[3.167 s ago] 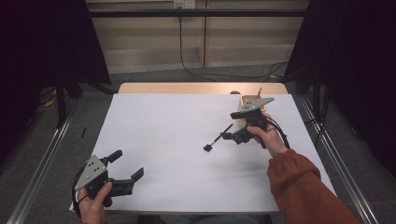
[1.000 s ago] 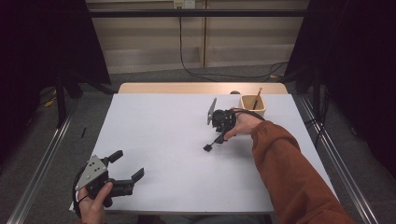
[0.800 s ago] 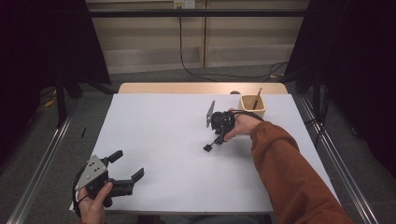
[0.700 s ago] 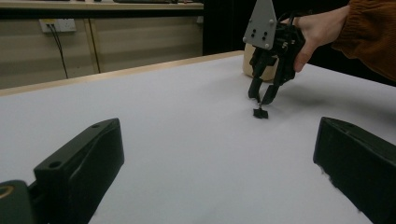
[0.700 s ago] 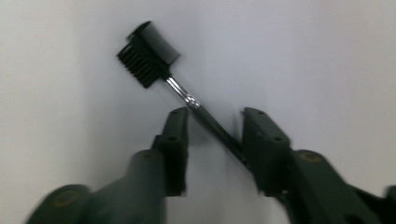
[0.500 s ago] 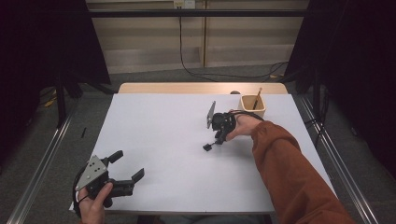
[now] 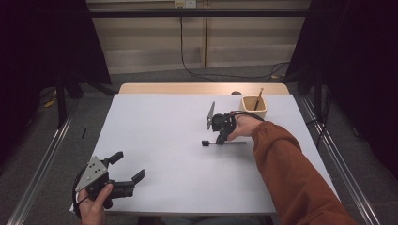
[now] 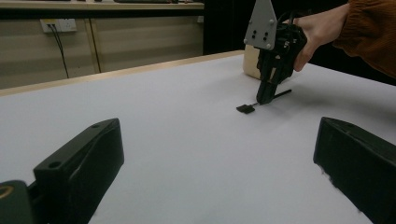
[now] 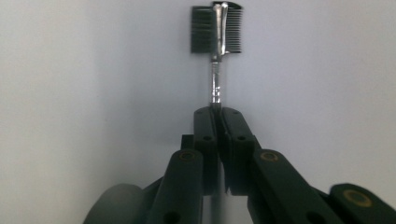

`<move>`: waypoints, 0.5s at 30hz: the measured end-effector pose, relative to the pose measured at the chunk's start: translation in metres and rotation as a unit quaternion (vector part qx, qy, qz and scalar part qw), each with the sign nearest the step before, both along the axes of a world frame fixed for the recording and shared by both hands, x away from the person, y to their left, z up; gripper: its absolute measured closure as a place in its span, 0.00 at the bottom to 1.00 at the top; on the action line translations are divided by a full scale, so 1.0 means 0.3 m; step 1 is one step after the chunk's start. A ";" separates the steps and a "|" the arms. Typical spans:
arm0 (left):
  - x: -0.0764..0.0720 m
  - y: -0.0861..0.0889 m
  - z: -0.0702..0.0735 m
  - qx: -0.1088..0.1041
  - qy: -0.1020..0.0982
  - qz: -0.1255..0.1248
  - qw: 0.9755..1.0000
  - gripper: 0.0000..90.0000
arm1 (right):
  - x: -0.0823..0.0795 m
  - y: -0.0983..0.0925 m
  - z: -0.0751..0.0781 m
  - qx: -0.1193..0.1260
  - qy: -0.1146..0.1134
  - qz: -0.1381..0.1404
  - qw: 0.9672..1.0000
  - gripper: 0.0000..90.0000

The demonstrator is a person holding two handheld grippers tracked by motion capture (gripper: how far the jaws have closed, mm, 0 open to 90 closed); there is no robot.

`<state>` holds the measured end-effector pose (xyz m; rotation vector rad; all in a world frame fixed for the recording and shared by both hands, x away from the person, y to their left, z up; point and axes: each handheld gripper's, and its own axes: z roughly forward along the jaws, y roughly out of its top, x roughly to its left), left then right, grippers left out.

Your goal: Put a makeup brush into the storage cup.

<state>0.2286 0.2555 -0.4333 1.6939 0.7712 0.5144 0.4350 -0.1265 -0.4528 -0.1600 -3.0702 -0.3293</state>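
Note:
A small black-and-silver brow comb [image 9: 216,30] lies flat on the white table [image 7: 164,122], right of centre. My right gripper [image 9: 218,112] points down at it. Its jaws have just been closing and now press together on the comb's thin metal handle. From above, the same gripper [image 7: 220,139] sits over the comb [image 7: 205,143], held by a hand in an orange sleeve. My left gripper [image 7: 129,165] rests near the front left corner. In the left gripper view, that gripper [image 8: 217,172] has its jaws wide apart with nothing between them, and the right gripper [image 8: 264,99] stands far off on the comb [image 8: 246,108].
A small wooden cup [image 7: 254,107] with a stick in it stands at the back right, just behind the right hand. The table's wooden back edge [image 7: 187,88] runs behind it. Metal rails [image 7: 42,159] flank both sides of the table.
The right hand came from beside the cup to the comb, and its jaws closed on the handle. The comb turned slightly. The left gripper has stayed put.

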 end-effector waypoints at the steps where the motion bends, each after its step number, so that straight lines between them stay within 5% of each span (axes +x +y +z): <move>1: -0.001 0.000 0.000 0.000 0.000 0.001 1.000 0.02 | 0.000 -0.001 0.000 0.001 0.000 -0.003 1.000 0.96; 15: 0.001 0.001 -0.001 -0.001 0.003 0.000 1.000 0.02 | 0.004 -0.005 0.004 0.001 0.009 -0.026 1.000 0.96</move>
